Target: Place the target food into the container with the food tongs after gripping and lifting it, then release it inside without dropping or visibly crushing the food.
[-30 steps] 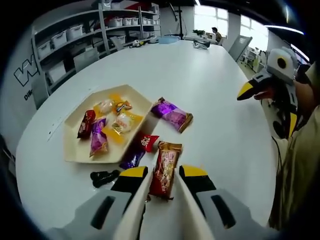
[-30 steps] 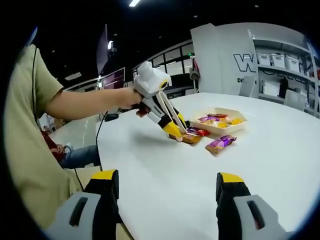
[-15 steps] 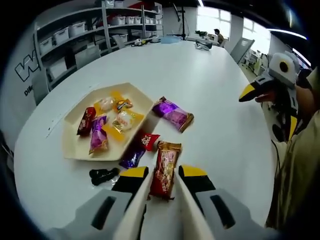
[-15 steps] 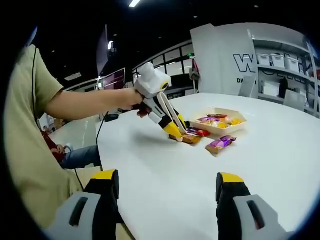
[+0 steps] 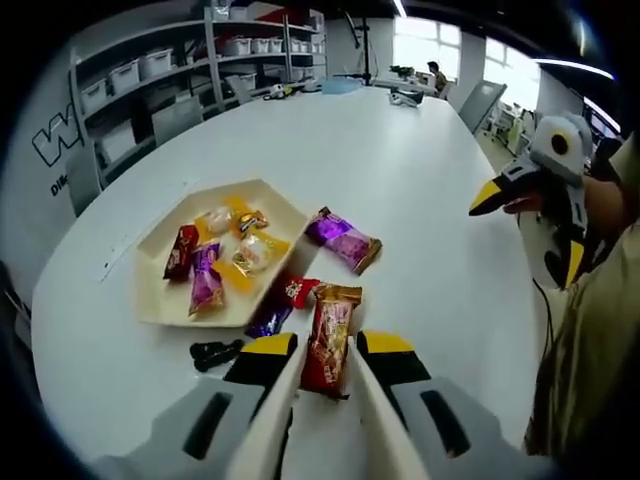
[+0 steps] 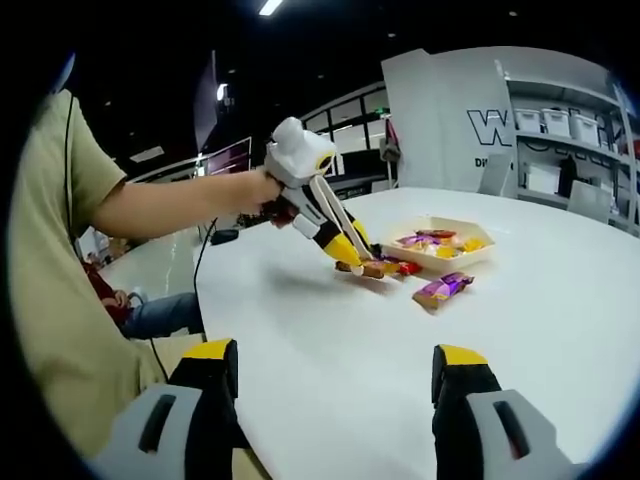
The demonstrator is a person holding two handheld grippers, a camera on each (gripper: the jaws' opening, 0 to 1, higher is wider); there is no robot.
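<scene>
Now the brown snack packet [image 5: 327,337] clamped between the left tool [image 5: 320,350] tongs, right tool [image 6: 335,375] apart.

A big white table [image 5: 400,170] stands before grey shelves [image 5: 150,90] with storage boxes; bright windows [image 5: 450,55] are behind.

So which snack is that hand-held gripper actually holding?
Start at the cream hexagonal tray on the round white table. Just outside its near edge, the left hand-held gripper pinches a long red-and-gold foil packet. Unlike the purple wrapper beside it, it stands between two yellow-tipped jaws.
</scene>
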